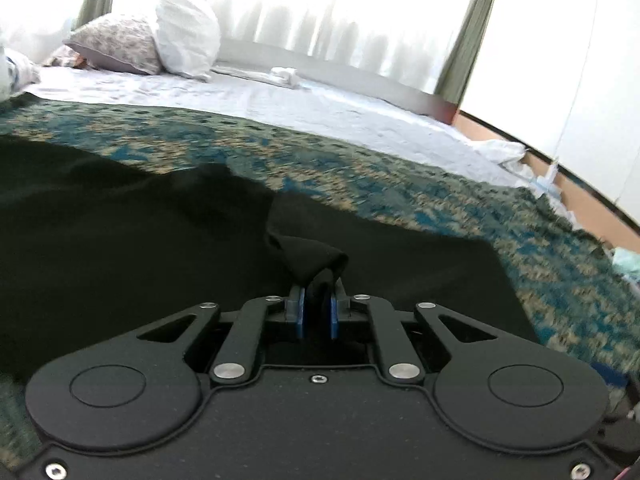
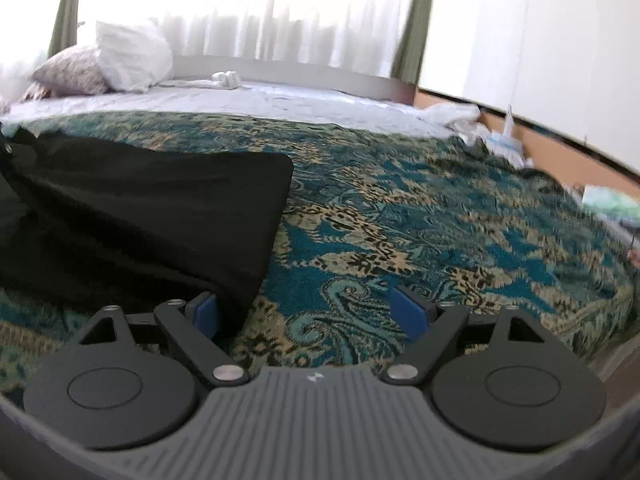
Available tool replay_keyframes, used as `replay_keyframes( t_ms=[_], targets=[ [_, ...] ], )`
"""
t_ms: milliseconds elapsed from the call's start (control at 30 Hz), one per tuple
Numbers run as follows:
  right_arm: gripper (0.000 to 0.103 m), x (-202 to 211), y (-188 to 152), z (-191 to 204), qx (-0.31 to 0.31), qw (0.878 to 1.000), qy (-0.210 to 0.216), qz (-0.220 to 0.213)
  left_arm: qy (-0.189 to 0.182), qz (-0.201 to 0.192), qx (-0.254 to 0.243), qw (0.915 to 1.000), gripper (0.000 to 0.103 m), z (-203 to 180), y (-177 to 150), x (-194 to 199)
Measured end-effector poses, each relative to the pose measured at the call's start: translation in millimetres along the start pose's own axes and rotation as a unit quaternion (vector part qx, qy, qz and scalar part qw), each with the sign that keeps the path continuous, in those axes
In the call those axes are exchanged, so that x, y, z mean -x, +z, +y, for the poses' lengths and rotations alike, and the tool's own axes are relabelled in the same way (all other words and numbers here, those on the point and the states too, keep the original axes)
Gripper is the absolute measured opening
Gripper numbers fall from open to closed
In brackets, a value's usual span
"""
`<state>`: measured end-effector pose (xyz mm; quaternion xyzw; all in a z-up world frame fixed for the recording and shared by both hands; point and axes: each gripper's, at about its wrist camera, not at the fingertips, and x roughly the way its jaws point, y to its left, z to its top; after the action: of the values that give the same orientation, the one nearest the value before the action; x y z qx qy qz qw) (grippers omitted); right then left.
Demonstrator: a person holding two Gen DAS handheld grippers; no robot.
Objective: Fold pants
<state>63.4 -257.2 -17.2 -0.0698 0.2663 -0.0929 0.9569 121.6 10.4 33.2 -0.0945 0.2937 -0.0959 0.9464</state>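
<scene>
Pants (image 1: 140, 232), black, spread on the patterned bedspread (image 1: 360, 168) ahead of and to the left of our left hand-held gripper (image 1: 316, 312); one bunched fold of the cloth rises into that gripper. State of left hand-held gripper: blue pads nearly together, pinching the fold. In the right wrist view the pants (image 2: 152, 216) lie ahead-left of our right hand-held gripper (image 2: 312, 312), their squared end nearest its left finger, touching or just beside it; we cannot tell which. State of right hand-held gripper: fingers spread wide, holding nothing, bedspread (image 2: 440, 220) showing between them.

Beyond both: white sheet (image 1: 280, 100), pillows (image 1: 160, 40), curtained window.

Risks, as we judge them:
- Left pinch is small and on a loose bunch; a quick lift could let the cloth slip out, dropping the fold short.
- Only one corner held; carrying it over alone would likely drag the leg askew, giving a crooked fold.
- Right hand-held gripper closing low could catch the bedspread with, or instead of, the pants.
- Black on black hides the layers; we may pinch one layer only.
</scene>
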Motion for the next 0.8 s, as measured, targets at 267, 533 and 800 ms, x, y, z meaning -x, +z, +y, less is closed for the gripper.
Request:
replay_keyframes(
  t_ms=[267, 533, 800],
  targets=[
    [0.090, 6, 3, 14, 0.040, 0.999, 0.011, -0.011, 0.030, 0.029, 0.022, 0.9989, 0.015, 41, -20, 6],
    [0.090, 10, 4, 11, 0.046, 0.999, -0.001, -0.008, 0.021, 0.027, 0.005, 0.9994, 0.022, 43, -27, 17],
    [0.090, 13, -1, 9, 0.040, 0.999, -0.013, -0.006, 0.041, 0.020, -0.018, 0.9988, 0.032, 44, -35, 34]
  ],
)
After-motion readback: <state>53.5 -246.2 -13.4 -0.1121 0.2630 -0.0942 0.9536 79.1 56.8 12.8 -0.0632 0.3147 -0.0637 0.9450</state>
